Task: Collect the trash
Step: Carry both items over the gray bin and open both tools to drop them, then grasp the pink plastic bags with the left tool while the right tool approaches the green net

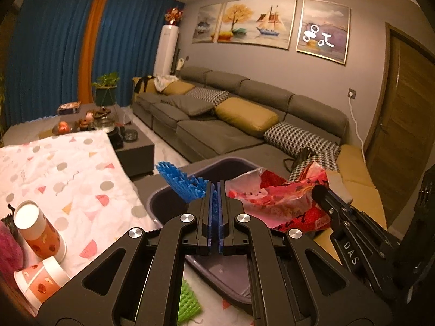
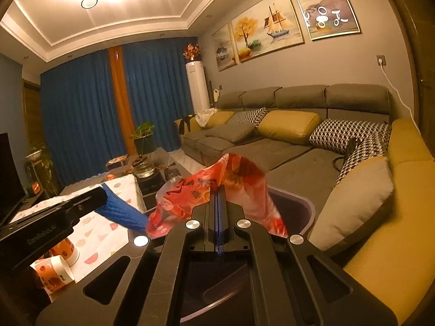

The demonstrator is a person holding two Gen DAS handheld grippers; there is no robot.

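Over a dark plastic bin (image 1: 174,198) beside a grey sofa (image 1: 244,114), two handheld grippers meet. The left gripper (image 1: 217,187) has its jaws barely parted around a blue mesh scrap (image 1: 182,180), which juts left over the bin's near rim. The right gripper (image 2: 219,190) is clamped tight on a red printed plastic bag (image 2: 206,190) hanging above the bin's mouth. Two paper cups (image 1: 38,233) lie on the patterned tablecloth (image 1: 68,168), left

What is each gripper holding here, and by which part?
The left gripper pinches a blue bristly plastic piece at its near end. The right gripper is shut on a crumpled red plastic wrapper at its middle fold.
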